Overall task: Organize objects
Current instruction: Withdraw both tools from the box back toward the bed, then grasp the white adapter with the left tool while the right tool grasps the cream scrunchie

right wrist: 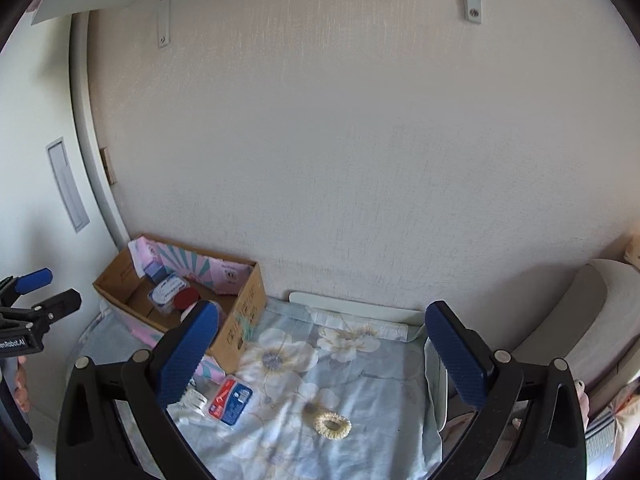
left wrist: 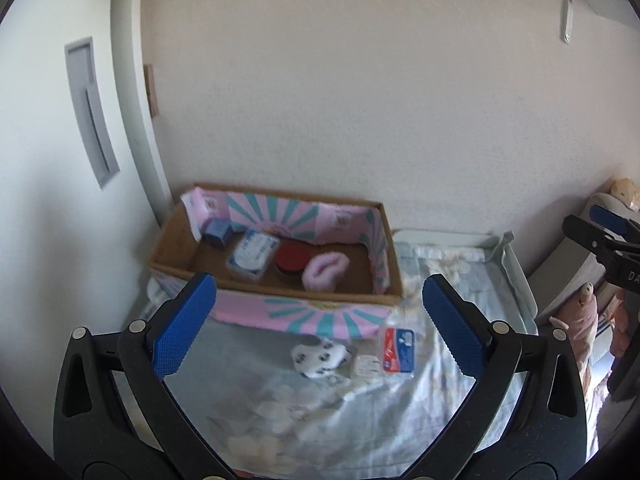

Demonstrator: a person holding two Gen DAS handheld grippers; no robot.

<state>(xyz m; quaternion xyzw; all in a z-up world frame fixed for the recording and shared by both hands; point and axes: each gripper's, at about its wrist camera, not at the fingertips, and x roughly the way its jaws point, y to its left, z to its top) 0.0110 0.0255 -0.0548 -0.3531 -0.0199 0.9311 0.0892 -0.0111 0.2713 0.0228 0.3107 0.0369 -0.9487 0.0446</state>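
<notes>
Cardboard box [left wrist: 276, 264] lined with pink and teal paper sits against the wall at the far left of the floral sheet [right wrist: 360, 380]. We note four items inside it: a small blue box [left wrist: 218, 234] in the far left corner, a clear blue-labelled packet [left wrist: 252, 254] beside it, a red-lidded jar [left wrist: 292, 262] next along, and a pink fluffy scrunchie [left wrist: 324, 270] just right of the jar.

Outside the box, on the sheet near its front wall, we record a white cloth item with dark prints [left wrist: 320, 358], a small white packet [left wrist: 367, 366] touching or just beside it, and a red and blue packet [left wrist: 398, 350] just right of that. A cream scrunchie [right wrist: 332, 426] lies alone on the sheet, well apart from the box, toward the right.

Our left gripper [left wrist: 320, 320] is held above the sheet in front of the box, its blue pads [left wrist: 182, 326] set wide apart with nothing between them. Our right gripper [right wrist: 320, 356] is likewise spread wide and holds nothing, raised over the middle of the sheet. A white shelf bracket [right wrist: 162, 12] is fixed high on the wall.
</notes>
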